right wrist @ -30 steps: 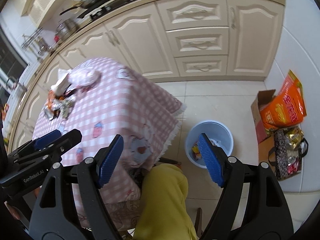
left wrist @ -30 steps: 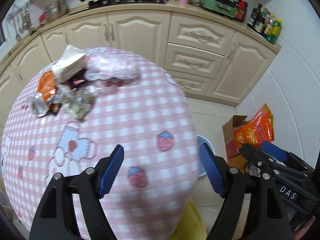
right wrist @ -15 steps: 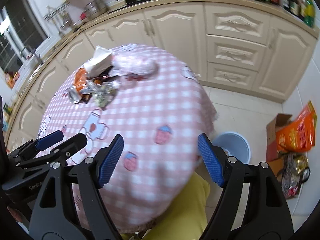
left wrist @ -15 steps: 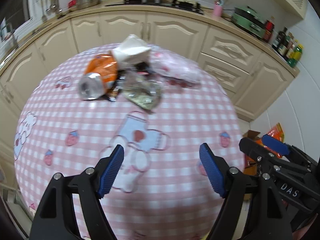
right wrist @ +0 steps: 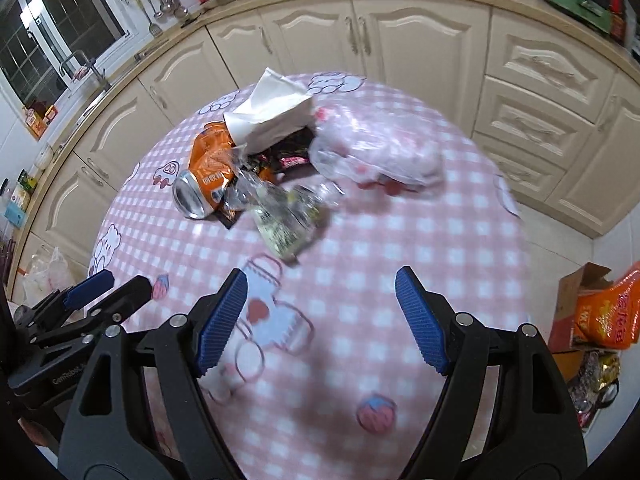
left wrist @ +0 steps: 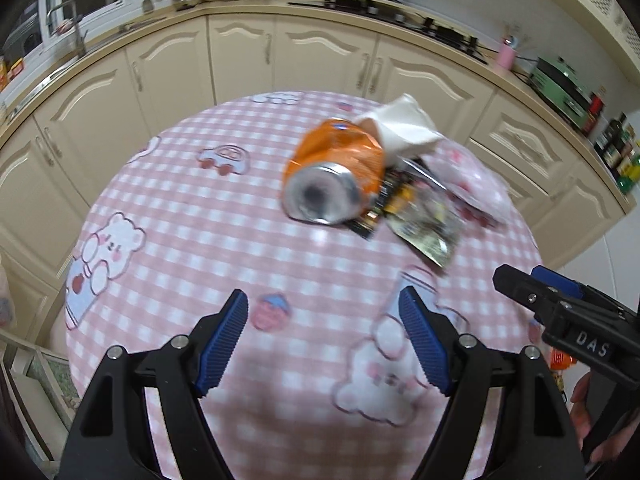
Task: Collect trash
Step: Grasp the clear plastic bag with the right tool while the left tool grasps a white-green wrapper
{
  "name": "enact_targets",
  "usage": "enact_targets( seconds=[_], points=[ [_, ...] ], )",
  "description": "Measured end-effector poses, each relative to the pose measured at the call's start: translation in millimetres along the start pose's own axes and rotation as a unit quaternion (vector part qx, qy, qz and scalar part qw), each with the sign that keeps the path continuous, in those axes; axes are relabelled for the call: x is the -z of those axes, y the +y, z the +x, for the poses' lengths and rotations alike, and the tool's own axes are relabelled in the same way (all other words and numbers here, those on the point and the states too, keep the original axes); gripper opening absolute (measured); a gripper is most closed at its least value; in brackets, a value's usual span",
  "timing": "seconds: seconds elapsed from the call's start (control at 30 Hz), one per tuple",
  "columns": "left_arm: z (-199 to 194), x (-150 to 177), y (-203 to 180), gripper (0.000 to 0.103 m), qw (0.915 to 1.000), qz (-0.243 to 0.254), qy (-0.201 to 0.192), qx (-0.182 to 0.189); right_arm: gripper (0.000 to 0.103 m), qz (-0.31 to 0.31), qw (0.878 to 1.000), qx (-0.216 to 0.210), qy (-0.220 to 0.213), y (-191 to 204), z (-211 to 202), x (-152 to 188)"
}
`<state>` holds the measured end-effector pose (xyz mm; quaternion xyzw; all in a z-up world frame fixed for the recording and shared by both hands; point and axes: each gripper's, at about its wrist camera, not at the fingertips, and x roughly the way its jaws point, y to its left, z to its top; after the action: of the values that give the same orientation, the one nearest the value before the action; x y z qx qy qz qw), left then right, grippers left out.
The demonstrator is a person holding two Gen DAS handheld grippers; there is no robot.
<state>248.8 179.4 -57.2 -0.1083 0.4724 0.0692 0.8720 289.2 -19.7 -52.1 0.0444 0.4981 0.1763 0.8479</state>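
Left tool (left wrist: 323, 342): released, jaws spread wide, nothing between the blue pads, poised above the pink checked cloth of the table (left wrist: 192, 216). Right tool (right wrist: 320, 322): likewise released and empty, poised over the same cloth, its black frame also seen at the right edge of the left wrist view (left wrist: 568, 320), with part of a hand (left wrist: 596, 428) below it.

Trash heaped in one cluster ahead of both tools, well clear of the pads:
- Crushed orange can (left wrist: 336, 178), lying on its side, silver end toward the left tool; ahead and slightly right of that tool, ahead and left of the right tool (right wrist: 208, 176).
- White crumpled paper bag (right wrist: 268, 116), resting over the far end of the can.
- Dark snack wrappers (right wrist: 286, 158), partly under the paper bag, touching the can.
- Clear printed wrapper (right wrist: 284, 216), nearest item to the right tool, directly ahead of its left pad.
- Clear plastic bag (right wrist: 376, 148) with pink contents, ahead of the right tool, at the right side of the heap.

Motion blur over the heap; finer detail not readable.

Beyond the table: cream cabinets (right wrist: 420, 36). To the right of the right tool, on the floor: cardboard box (right wrist: 576, 292) and orange bag (right wrist: 612, 312).
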Motion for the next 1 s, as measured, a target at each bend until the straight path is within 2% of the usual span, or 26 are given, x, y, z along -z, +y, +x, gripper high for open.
enact_targets(
  seconds=[0.2, 0.43, 0.53, 0.57, 0.6, 0.8, 1.0],
  points=[
    [14.7, -20.0, 24.4, 0.076, 0.9998, -0.02, 0.008, 0.0, 0.076, 0.005, 1.0, -0.008, 0.025, 7.1, 34.7, -26.7],
    [35.1, -32.1, 30.1, 0.076, 0.9995, -0.021, 0.025, 0.003, 0.075, 0.011, 0.999, -0.006, 0.045, 9.1, 70.1, -48.7],
    [40.7, -33.6, 26.9, 0.076, 0.9994, -0.019, 0.03, 0.002, 0.065, 0.016, 0.999, -0.011, 0.044, 7.1, 79.1, -54.1],
    [42.4, -33.6, 25.1, 0.076, 0.9993, -0.018, 0.032, 0.002, 0.053, 0.021, 0.999, -0.014, 0.039, 4.3, 78.3, -55.5],
    [43.2, -33.4, 23.5, 0.076, 0.9993, -0.017, 0.033, 0.002, 0.049, 0.023, 0.999, -0.012, 0.036, 1.6, 76.4, -56.3],
    [42.9, -32.0, 6.0, 0.076, 0.9992, -0.003, 0.037, 0.012, 0.045, 0.036, 0.998, -0.034, 0.032, -11.8, 68.4, -52.3],
    [36.9, -29.7, -18.9, 0.076, 0.9991, 0.016, 0.036, 0.018, 0.045, 0.046, 0.997, -0.062, 0.016, -25.2, 39.8, -40.8]
  ],
)
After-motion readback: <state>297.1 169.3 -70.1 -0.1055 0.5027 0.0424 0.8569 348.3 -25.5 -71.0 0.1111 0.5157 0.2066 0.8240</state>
